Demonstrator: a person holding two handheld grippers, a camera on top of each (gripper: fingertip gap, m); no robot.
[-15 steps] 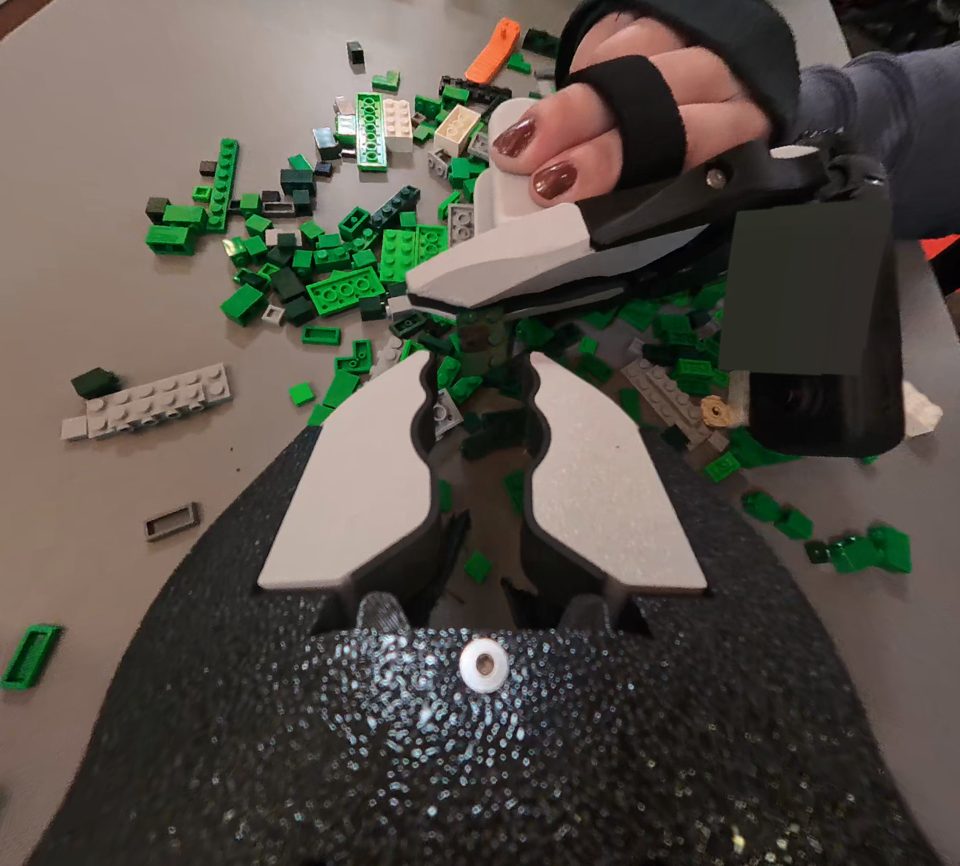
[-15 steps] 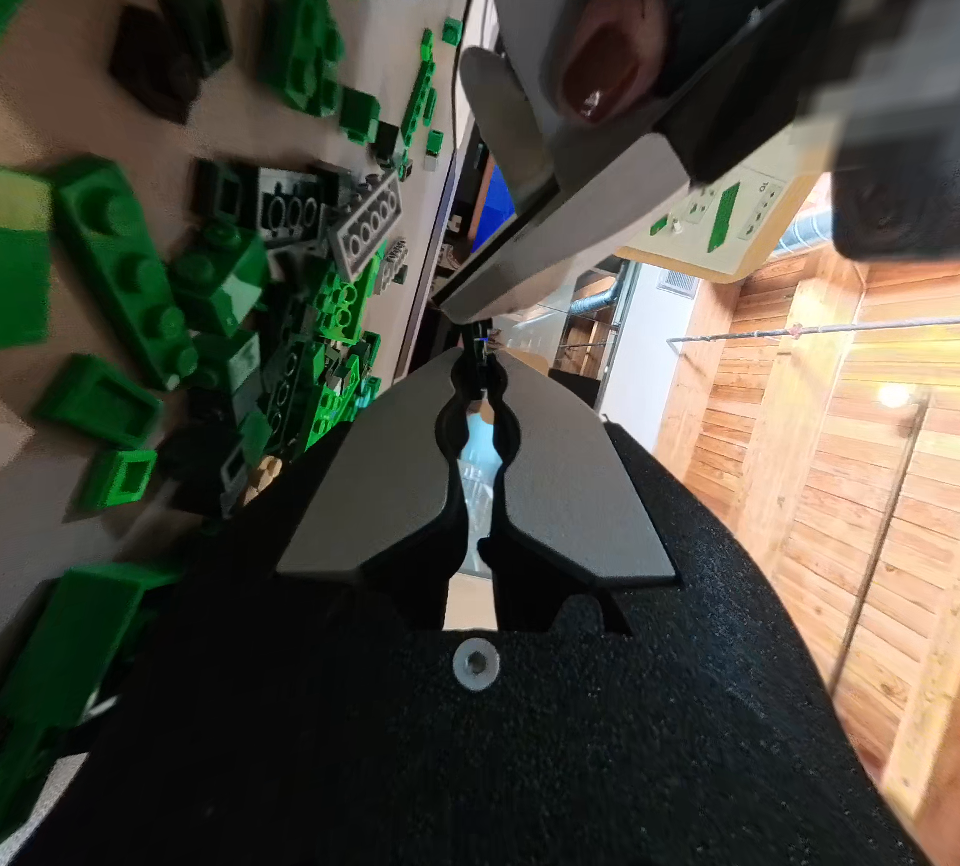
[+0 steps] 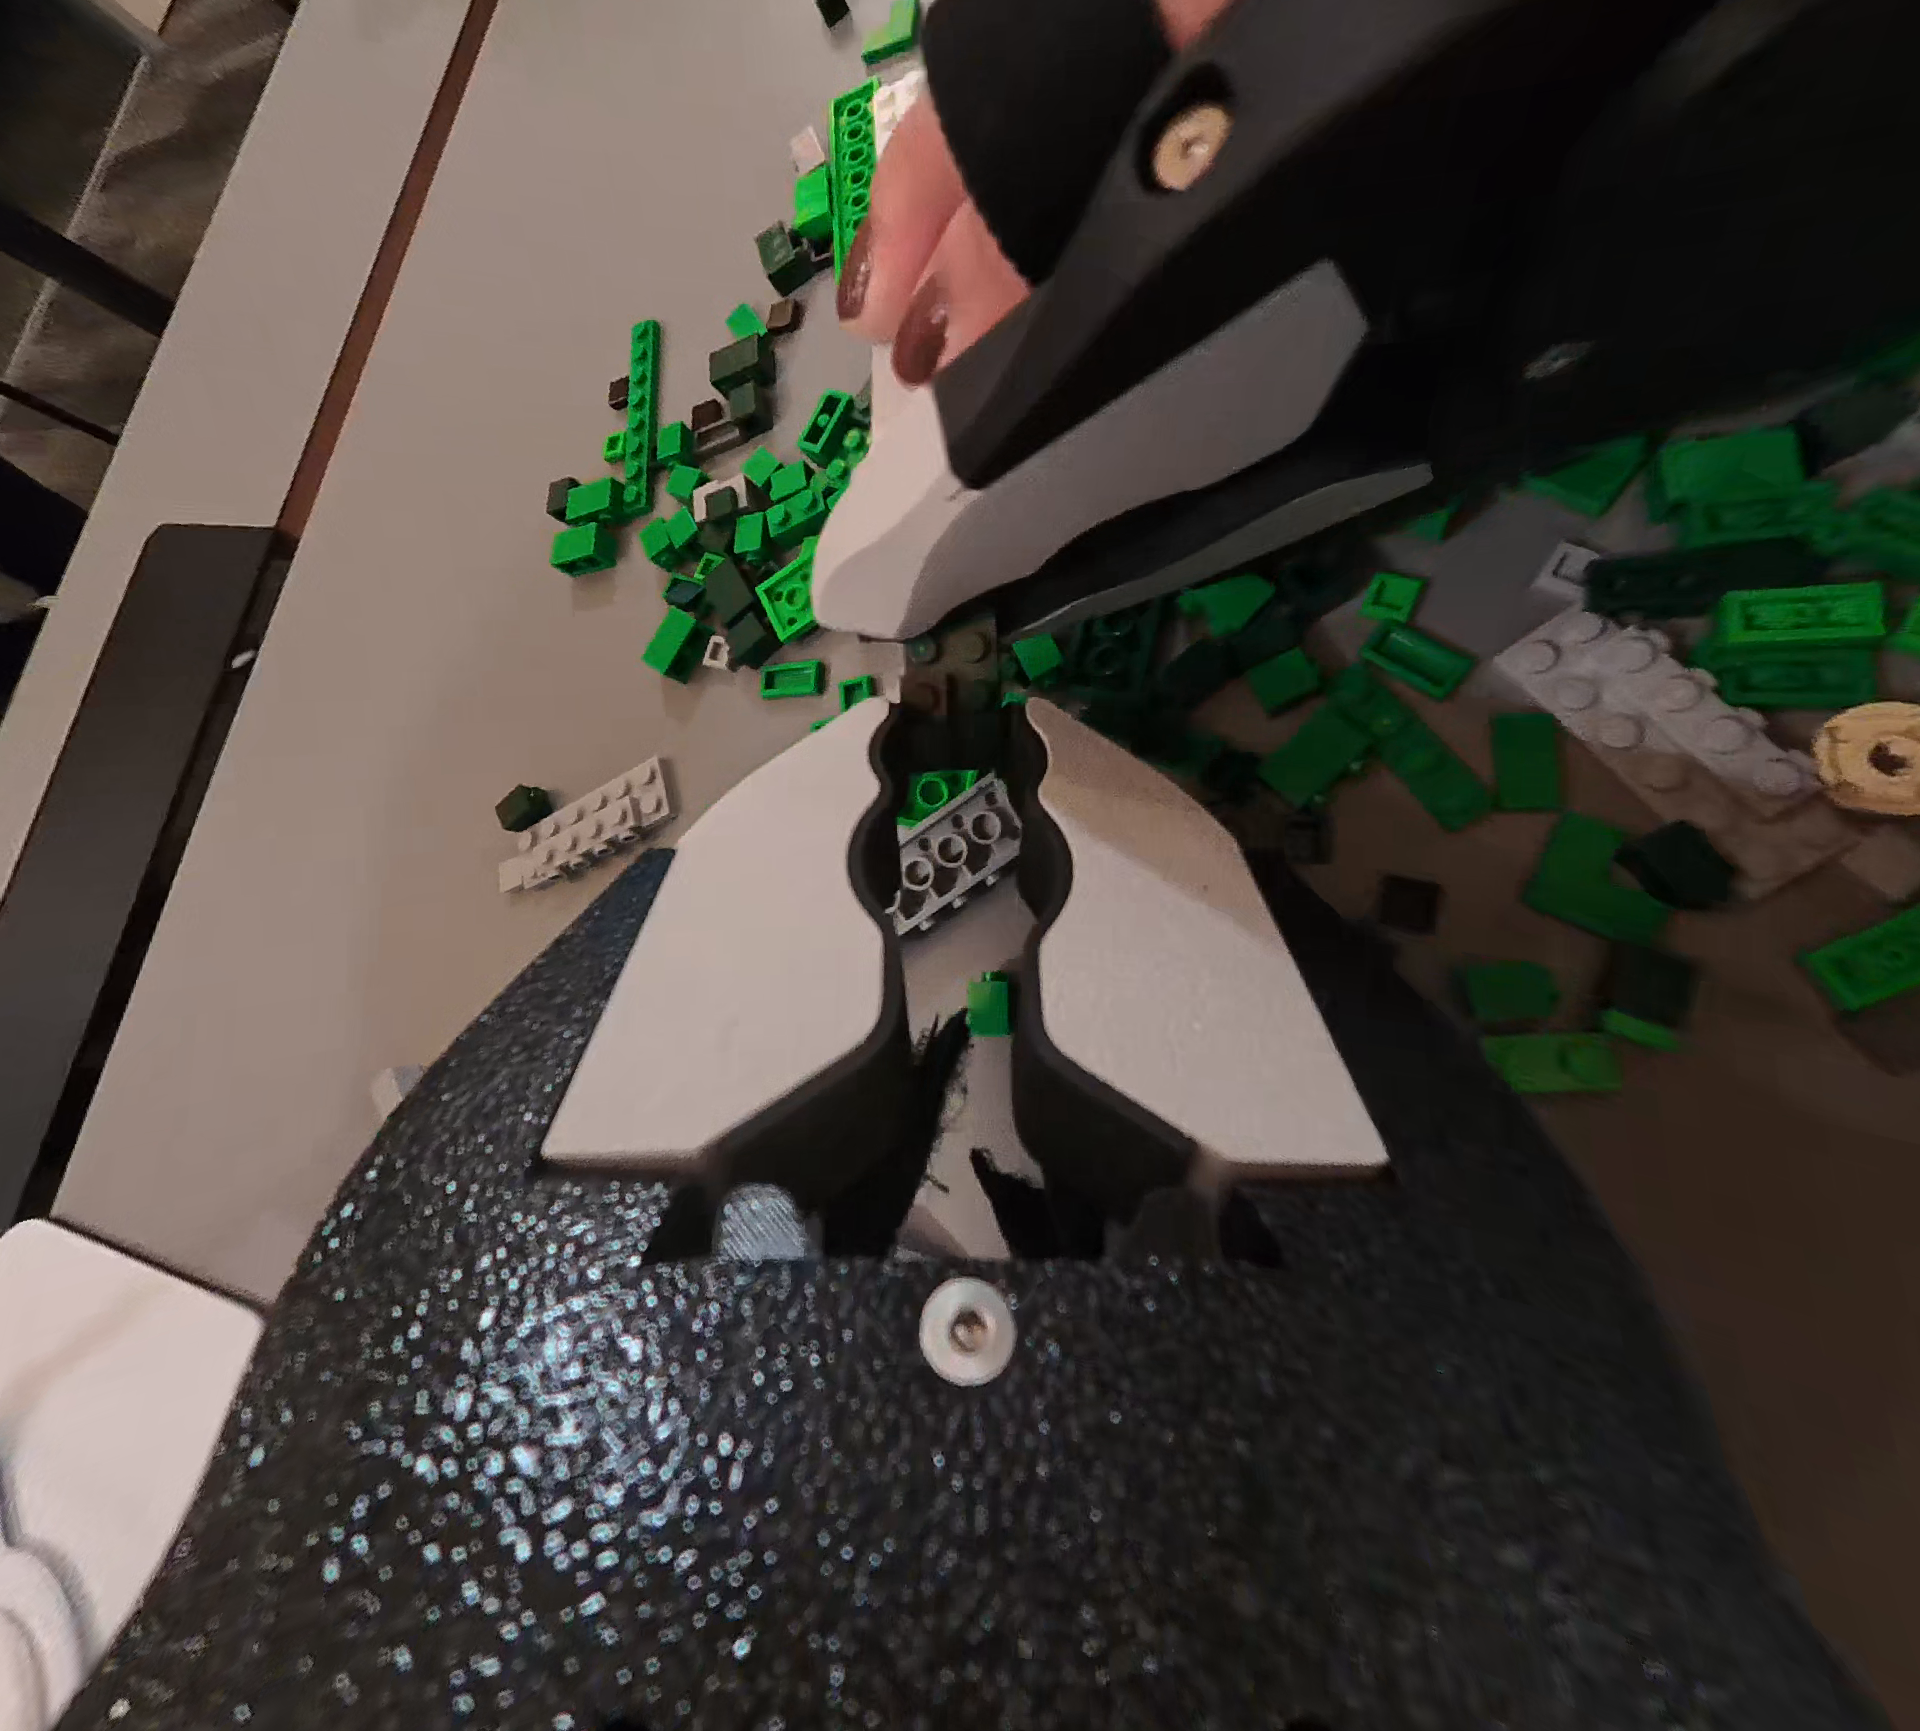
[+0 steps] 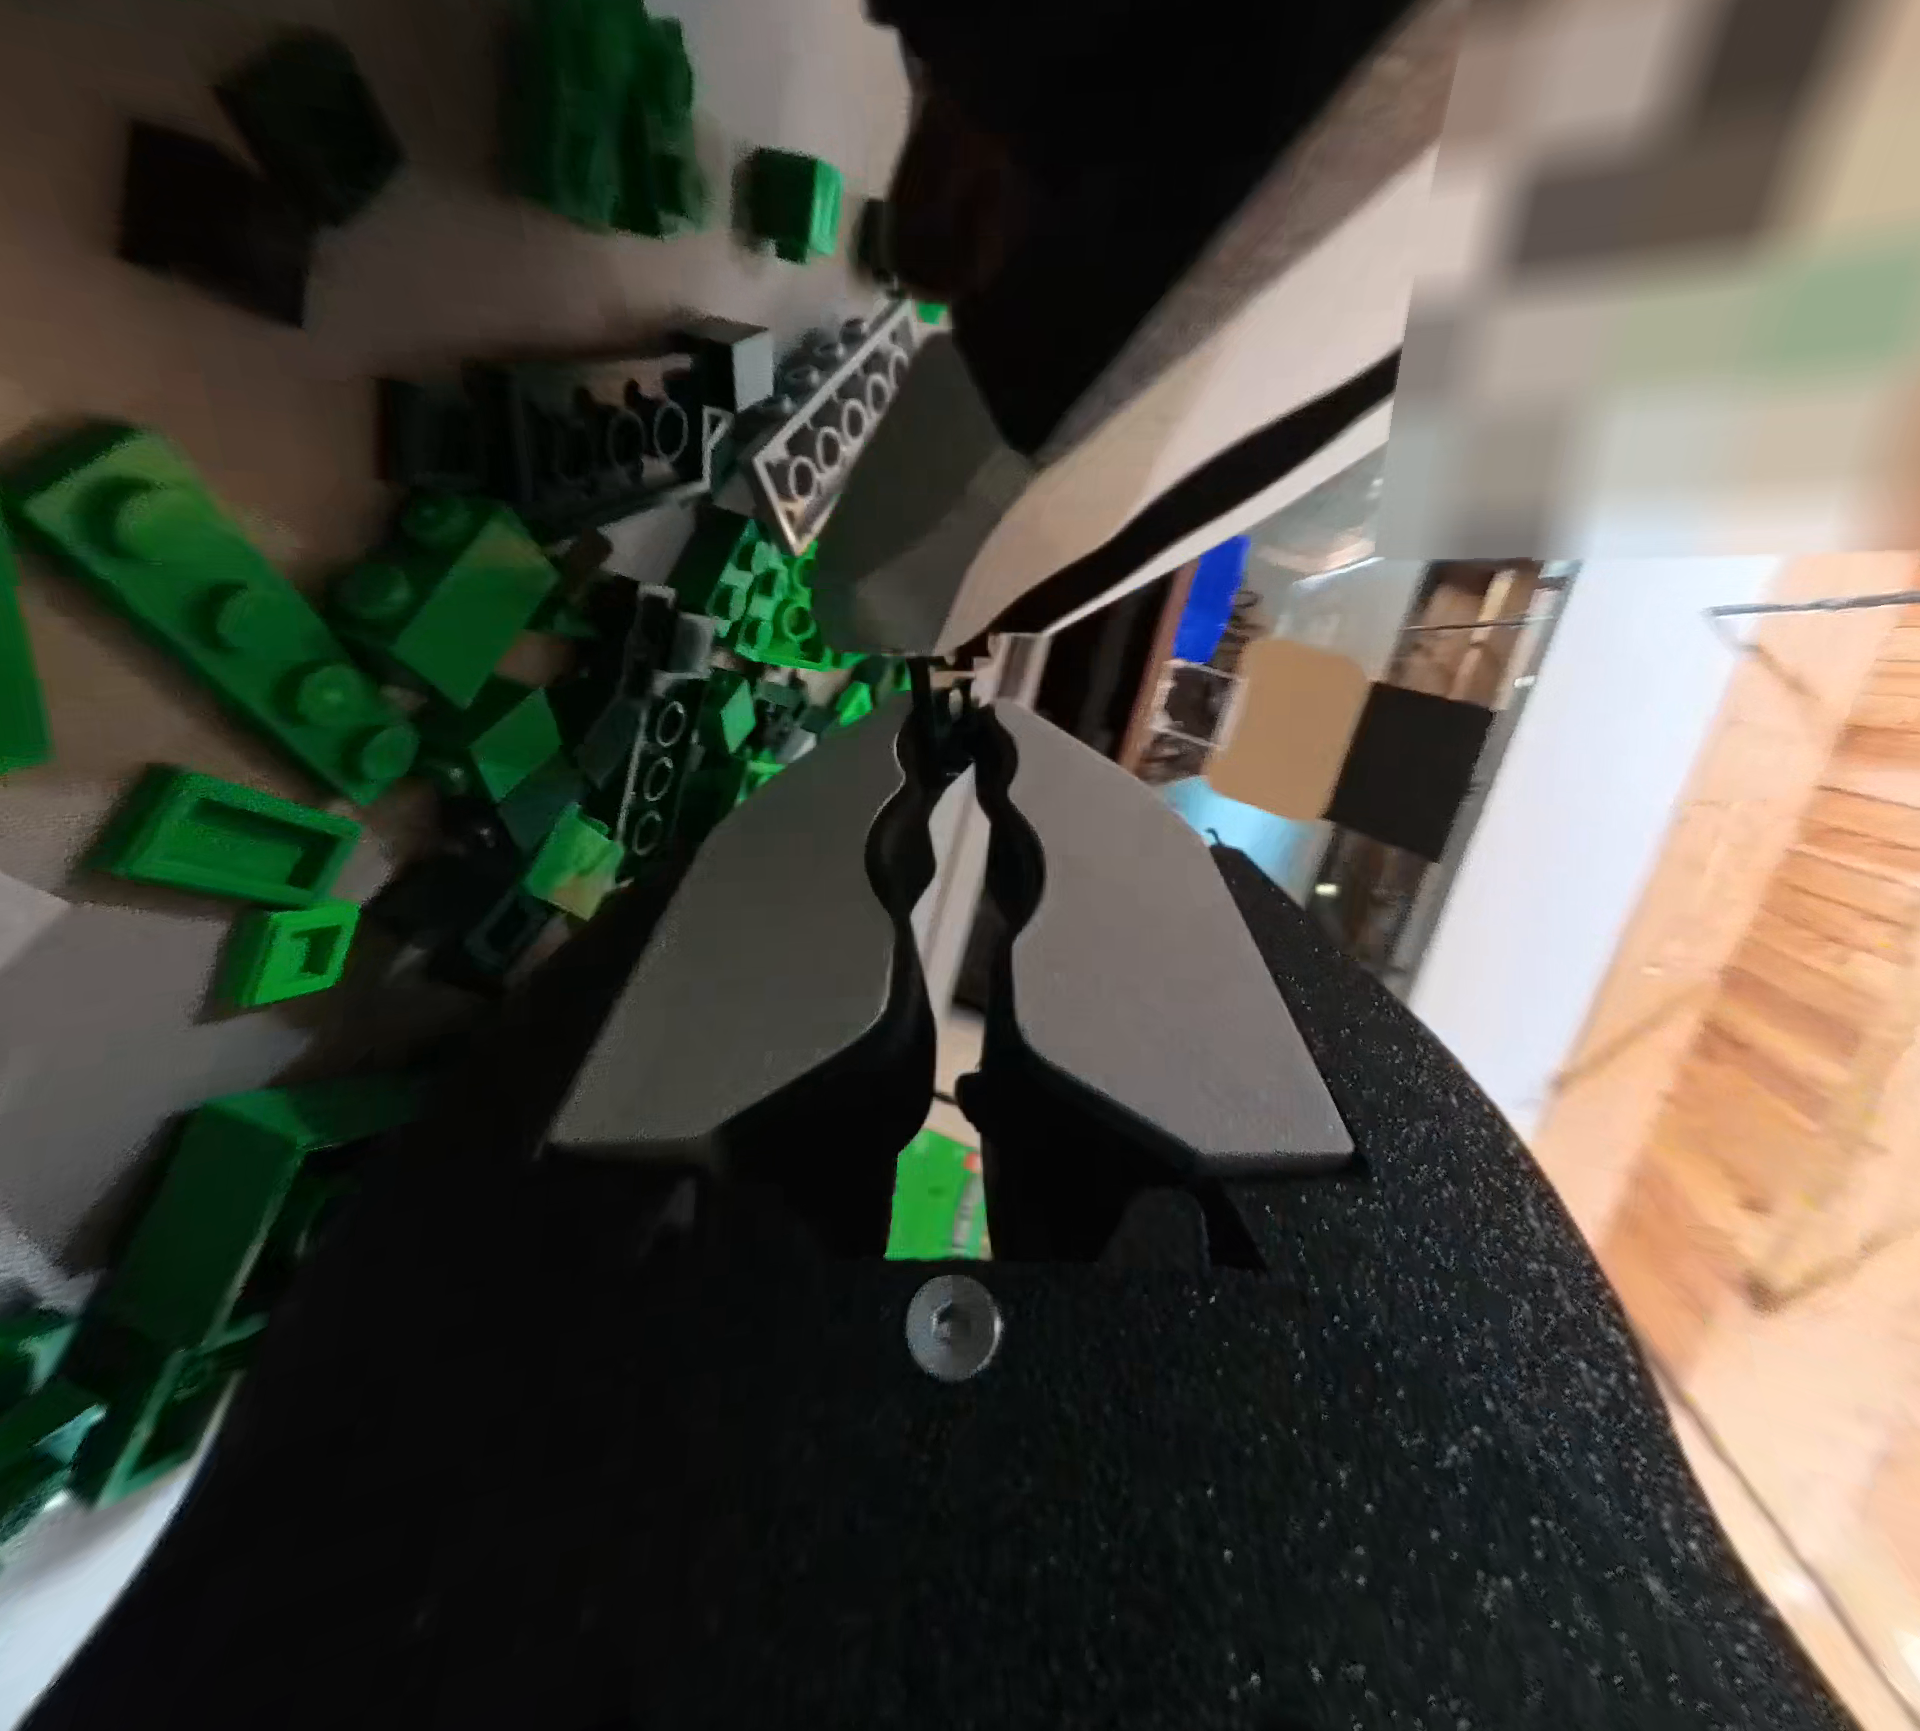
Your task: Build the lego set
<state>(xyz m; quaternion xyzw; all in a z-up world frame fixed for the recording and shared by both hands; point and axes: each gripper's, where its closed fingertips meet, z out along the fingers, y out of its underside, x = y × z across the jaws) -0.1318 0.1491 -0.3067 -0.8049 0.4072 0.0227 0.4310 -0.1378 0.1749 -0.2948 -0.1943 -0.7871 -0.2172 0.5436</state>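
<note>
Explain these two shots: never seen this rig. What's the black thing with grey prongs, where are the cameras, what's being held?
No robot arm: a person holds a two-finger gripper in each hand, each with a wide-angle camera looking along its fingers. The left wrist view shows the left gripper below and the right gripper, with the person's hand, coming in from above. The right wrist view shows the right gripper. Both pinch a small dark brick assembly between them, above a grey table strewn with loose green and grey bricks.
</note>
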